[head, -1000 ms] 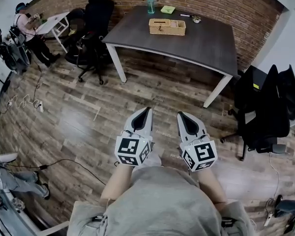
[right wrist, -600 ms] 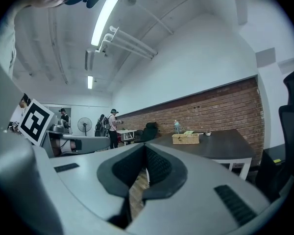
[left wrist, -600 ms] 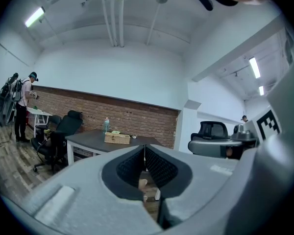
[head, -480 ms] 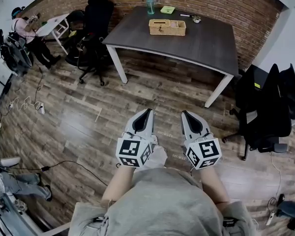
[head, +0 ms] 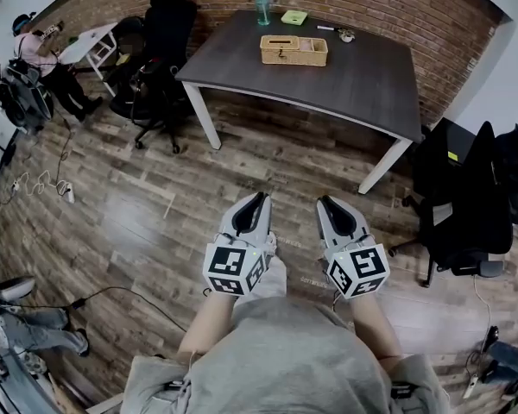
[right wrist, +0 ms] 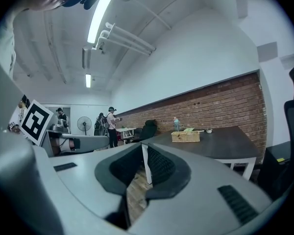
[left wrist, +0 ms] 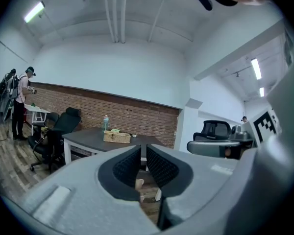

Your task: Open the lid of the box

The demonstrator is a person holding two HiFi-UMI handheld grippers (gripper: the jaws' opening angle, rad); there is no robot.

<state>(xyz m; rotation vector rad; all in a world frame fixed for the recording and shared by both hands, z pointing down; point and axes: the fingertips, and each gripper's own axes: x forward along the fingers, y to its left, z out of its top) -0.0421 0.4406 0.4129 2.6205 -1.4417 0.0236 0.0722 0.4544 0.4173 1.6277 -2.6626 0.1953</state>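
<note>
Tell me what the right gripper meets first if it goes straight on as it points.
Open floor, then probably the dark table, near its white leg; depth is unclear. The right gripper, jaws just opening, holds nothing.

Low, rectangular box (head: 293,50) of tan woven wicker. Stands upright on dark table (head: 354,80), toward the far end by the brick wall, one long side facing this way. Lid (head: 294,40) shut, lying flat on top, with a dark slot at its middle. Small clasp on the near side.
</note>
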